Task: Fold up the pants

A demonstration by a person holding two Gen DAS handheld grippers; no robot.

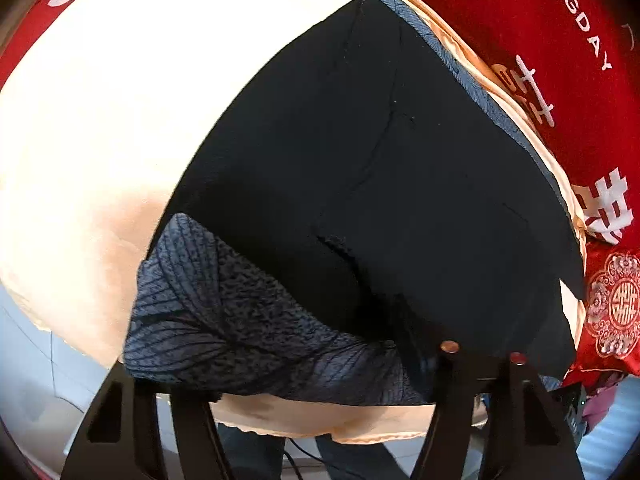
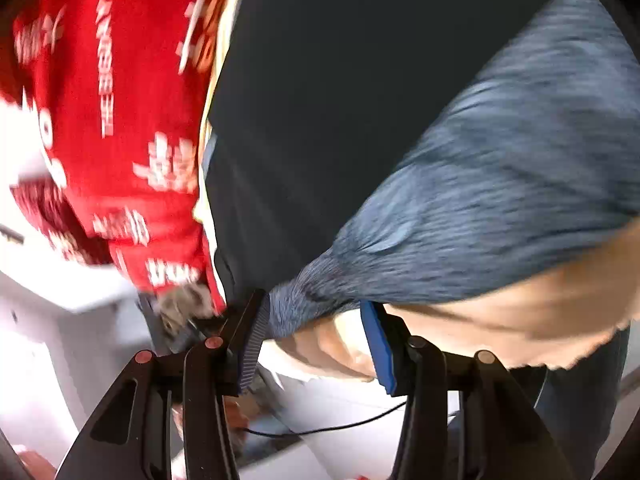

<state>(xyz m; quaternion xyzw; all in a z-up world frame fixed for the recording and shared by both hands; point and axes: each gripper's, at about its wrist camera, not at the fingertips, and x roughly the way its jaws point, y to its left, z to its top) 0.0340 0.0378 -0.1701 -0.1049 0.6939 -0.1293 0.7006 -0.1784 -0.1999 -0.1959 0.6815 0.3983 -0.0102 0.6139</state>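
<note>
The pants are a black garment (image 1: 360, 168) with a blue-grey patterned lining (image 1: 224, 312), lying on a cream cloth (image 1: 100, 120). In the left wrist view the near edge of the pants hangs over my left gripper (image 1: 304, 392) and hides its fingertips, so I cannot tell how the jaws stand. In the blurred right wrist view the black pants (image 2: 340, 100) and blue-grey fabric (image 2: 500, 208) fill the upper right. My right gripper (image 2: 316, 336) is open, its blue-padded fingers (image 2: 378, 344) on either side of a bunched corner of the blue-grey fabric.
A red cloth with white lettering (image 1: 540, 40) lies beyond the cream cloth, also in the right wrist view (image 2: 120, 120). A red embroidered cushion (image 1: 612, 312) sits at the right edge. The cream cloth's scalloped near edge (image 1: 360, 436) overhangs; a white floor and a black cable (image 2: 320, 428) lie below.
</note>
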